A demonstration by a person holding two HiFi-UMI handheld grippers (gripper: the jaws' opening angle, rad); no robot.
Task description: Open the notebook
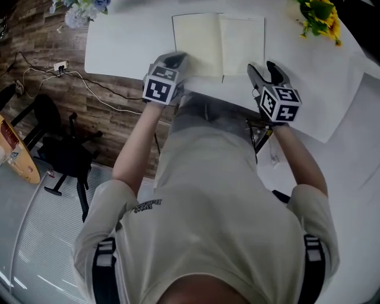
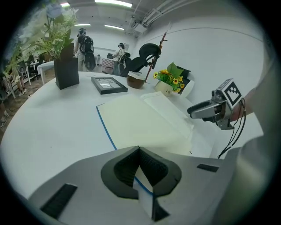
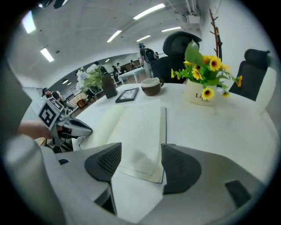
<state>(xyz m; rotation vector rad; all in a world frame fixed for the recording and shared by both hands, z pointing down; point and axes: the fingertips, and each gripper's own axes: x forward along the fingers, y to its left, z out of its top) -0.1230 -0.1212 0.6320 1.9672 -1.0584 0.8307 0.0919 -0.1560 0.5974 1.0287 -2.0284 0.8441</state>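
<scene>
The notebook (image 1: 219, 44) lies open and flat on the white table (image 1: 124, 41), showing cream blank pages and a blue cover edge (image 2: 105, 127). My left gripper (image 1: 176, 59) is at the notebook's near left corner. In the left gripper view its jaws (image 2: 139, 151) meet at the tips, with the blue-edged corner pinched between them. My right gripper (image 1: 262, 68) hovers over the near right corner. Its jaws (image 3: 140, 154) stand wide apart, with only the right page (image 3: 140, 127) seen beneath the gap. Each gripper shows in the other's view: the right gripper (image 2: 206, 110), the left gripper (image 3: 72, 127).
A pot of sunflowers (image 1: 320, 18) stands at the back right. A picture frame (image 2: 107, 83), a brown bowl (image 2: 136, 81) and a black vase with greenery (image 2: 66, 72) sit behind the notebook. A white sheet (image 1: 338, 101) lies to the right. A black chair (image 1: 59, 154) is on the floor at left.
</scene>
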